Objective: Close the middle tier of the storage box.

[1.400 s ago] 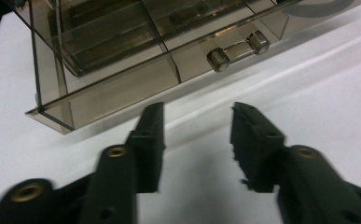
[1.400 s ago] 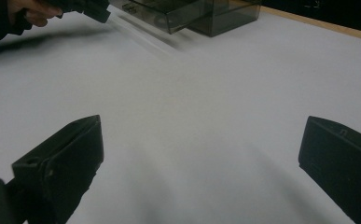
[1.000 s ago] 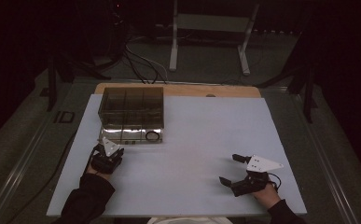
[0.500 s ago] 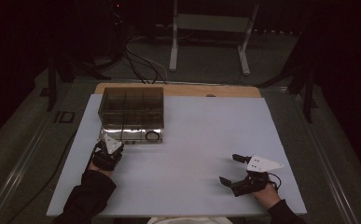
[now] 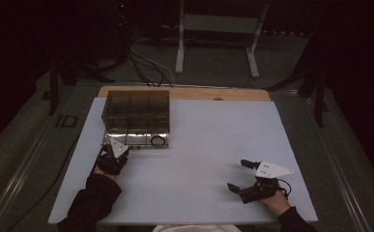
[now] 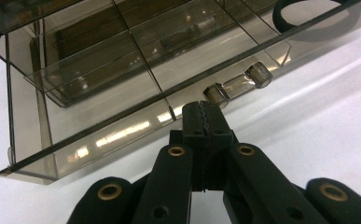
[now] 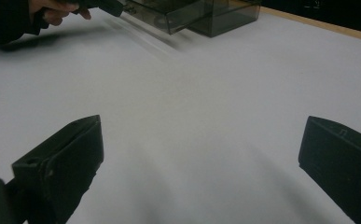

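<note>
Left claw (image 6: 207, 122) pressed together, empty, just short of drawer handle (image 6: 237, 86); handle ahead, slightly right, long axis crosswise. Drawer box (image 5: 137, 117) near desk's far-left corner. Right claw (image 5: 240, 175) spread apart, well off.

In the high view, the left gripper (image 5: 113, 155) lay at the lower left of the frame, held by the left hand (image 5: 105, 166), whose dark sleeve (image 5: 89, 205) entered from the bottom edge. Its grey three-cornered plate (image 5: 119, 148) faced upward and its tip pointed toward the top of the frame. In the left gripper view, the two black jaws met at the centre, pressed together with nothing between them. The right gripper (image 5: 242, 175) sat at the lower right of the high view, held by the right hand (image 5: 273, 199), pointing toward the left of the frame. In the right gripper view, its jaws stood wide apart at the two lower corners.
</note>
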Demonstrator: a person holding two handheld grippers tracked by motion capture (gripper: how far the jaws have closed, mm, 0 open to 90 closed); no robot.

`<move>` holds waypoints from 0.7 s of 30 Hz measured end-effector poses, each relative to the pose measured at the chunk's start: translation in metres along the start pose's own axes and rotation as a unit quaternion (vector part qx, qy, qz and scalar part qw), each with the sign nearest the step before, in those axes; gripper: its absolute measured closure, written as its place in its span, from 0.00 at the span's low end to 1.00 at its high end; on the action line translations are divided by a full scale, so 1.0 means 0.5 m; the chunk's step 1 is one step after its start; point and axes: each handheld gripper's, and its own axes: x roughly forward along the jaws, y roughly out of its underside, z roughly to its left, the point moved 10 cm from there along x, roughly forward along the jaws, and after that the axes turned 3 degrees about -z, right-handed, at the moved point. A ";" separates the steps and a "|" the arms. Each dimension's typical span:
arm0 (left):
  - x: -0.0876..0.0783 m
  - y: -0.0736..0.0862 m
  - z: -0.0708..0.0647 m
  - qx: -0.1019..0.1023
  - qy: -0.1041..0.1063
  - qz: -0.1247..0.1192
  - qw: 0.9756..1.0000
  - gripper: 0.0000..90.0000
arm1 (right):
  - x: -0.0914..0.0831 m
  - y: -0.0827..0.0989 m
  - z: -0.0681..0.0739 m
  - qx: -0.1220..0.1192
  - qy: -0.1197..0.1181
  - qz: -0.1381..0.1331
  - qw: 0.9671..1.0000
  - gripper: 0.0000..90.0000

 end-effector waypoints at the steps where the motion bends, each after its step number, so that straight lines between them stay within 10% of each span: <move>1: 0.001 0.000 0.001 -0.001 0.000 0.000 1.000 1.00 | 0.000 0.000 0.000 0.000 0.000 0.000 1.000 0.00; 21: 0.008 -0.005 0.003 0.002 -0.005 0.001 1.000 1.00 | 0.000 0.000 -0.001 0.002 0.000 0.000 1.000 0.00</move>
